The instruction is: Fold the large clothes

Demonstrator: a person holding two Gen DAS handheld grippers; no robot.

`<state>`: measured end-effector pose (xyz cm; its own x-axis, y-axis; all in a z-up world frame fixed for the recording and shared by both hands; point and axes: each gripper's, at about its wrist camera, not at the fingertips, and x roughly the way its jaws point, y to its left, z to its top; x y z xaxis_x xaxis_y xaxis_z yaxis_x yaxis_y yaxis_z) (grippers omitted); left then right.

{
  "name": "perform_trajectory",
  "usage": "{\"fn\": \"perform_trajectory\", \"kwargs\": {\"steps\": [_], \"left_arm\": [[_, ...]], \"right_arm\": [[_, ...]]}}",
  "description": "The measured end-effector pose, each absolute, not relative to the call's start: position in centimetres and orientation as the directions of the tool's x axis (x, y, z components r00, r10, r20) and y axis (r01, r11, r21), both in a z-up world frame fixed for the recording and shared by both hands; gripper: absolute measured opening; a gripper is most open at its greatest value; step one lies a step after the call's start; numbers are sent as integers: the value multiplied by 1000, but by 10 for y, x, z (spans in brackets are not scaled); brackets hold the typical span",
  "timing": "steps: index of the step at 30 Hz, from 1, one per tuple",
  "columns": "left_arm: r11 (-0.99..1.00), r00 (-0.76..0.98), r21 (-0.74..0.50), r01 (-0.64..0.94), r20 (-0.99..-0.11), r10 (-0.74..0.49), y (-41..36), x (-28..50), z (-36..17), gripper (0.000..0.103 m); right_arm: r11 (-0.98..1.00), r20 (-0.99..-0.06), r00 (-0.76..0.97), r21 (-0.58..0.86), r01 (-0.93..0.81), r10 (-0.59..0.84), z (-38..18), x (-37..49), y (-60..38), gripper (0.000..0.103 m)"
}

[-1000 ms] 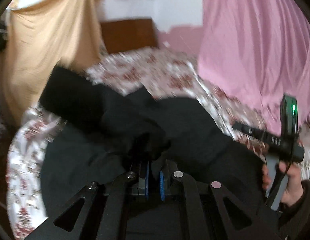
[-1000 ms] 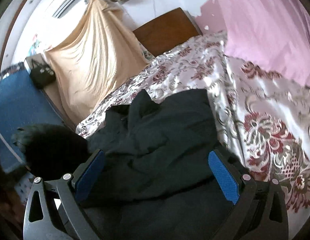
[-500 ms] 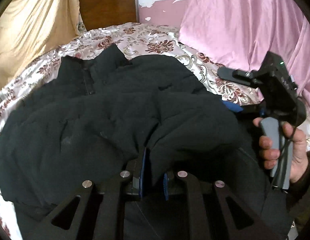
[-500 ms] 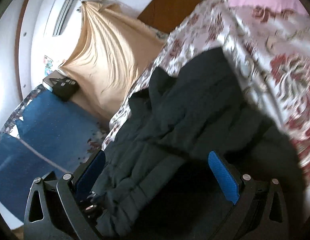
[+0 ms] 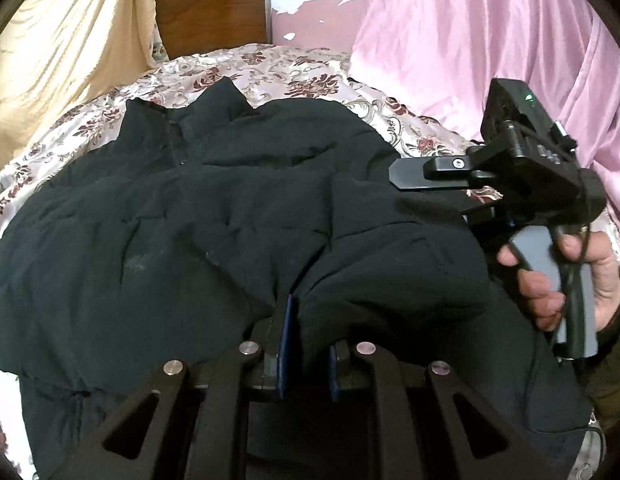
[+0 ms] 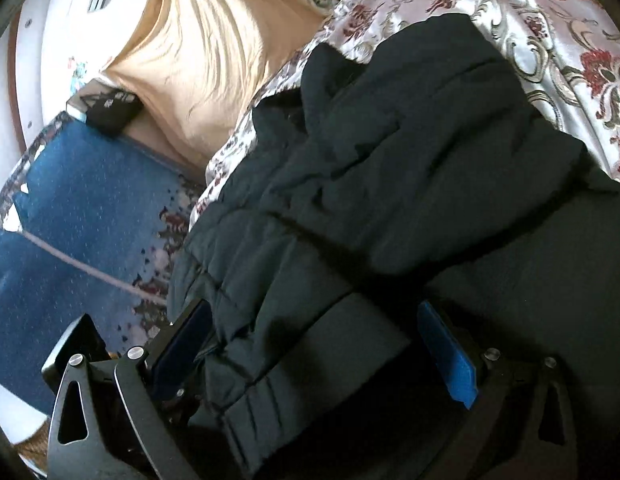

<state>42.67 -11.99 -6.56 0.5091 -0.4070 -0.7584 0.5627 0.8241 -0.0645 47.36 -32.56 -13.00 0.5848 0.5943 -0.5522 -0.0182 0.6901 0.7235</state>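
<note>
A large black padded jacket [image 5: 214,216] lies crumpled on the floral bedspread [image 5: 294,72], collar towards the headboard. My left gripper [image 5: 308,344] is shut on a thick fold of the jacket at its near edge. In the left wrist view the right gripper [image 5: 406,174] hovers over the jacket's right side, held by a hand [image 5: 582,280]. In the right wrist view the jacket [image 6: 410,184] fills the frame, and my right gripper [image 6: 318,344] is open, its blue pads [image 6: 446,356] wide apart with a sleeve cuff lying loosely between them.
A pink sheet [image 5: 490,40] hangs at the right and a beige one [image 5: 58,40] at the left. A wooden headboard [image 5: 214,16] stands at the back. The right wrist view shows blue carpet [image 6: 78,216] beside the bed and a black bag [image 6: 110,110].
The left gripper brought the lifted sleeve down across the jacket, which now lies lower and flatter. The right gripper has swung over the jacket, tilted downward, still open.
</note>
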Motion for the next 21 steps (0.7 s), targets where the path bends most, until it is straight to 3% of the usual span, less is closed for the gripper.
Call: {"fn": "perform_trajectory", "kwargs": {"steps": [4,9,12,15,17,18,19,21], "left_arm": [[828,517,-44,560,-762,-390,-123,429,-65,14],[830,516,-27,557,-772,-372,-125,430,-69,15],[829,527,0,559,-772,-355,-127,426,-69,15],[822,537,20,569,-767,-353,-127,417,-65,18],[805,523,-19,593,-751,-404,-122,409,-59,26],[787,501,-59,615,-741,-447,-117,404,-55,41],[776,490,-85,625,-731,-475,-111,399,-51,65],[773,512,-96,627,-697,-502,-100,389,-44,79]], "right_arm": [[624,-514,549,781,-19,659,-135,472,-328,77],[525,-447,582,850,40,679,-152,465,-341,19],[473,-389,602,881,21,697,-156,462,-342,9],[511,-373,634,859,-41,677,-143,458,-334,7],[552,-368,660,829,-85,654,-128,456,-332,7],[602,-373,690,791,-114,621,-115,454,-329,7],[643,-380,713,755,-130,590,-104,453,-328,7],[706,-387,750,693,-147,536,-84,455,-324,7]]}}
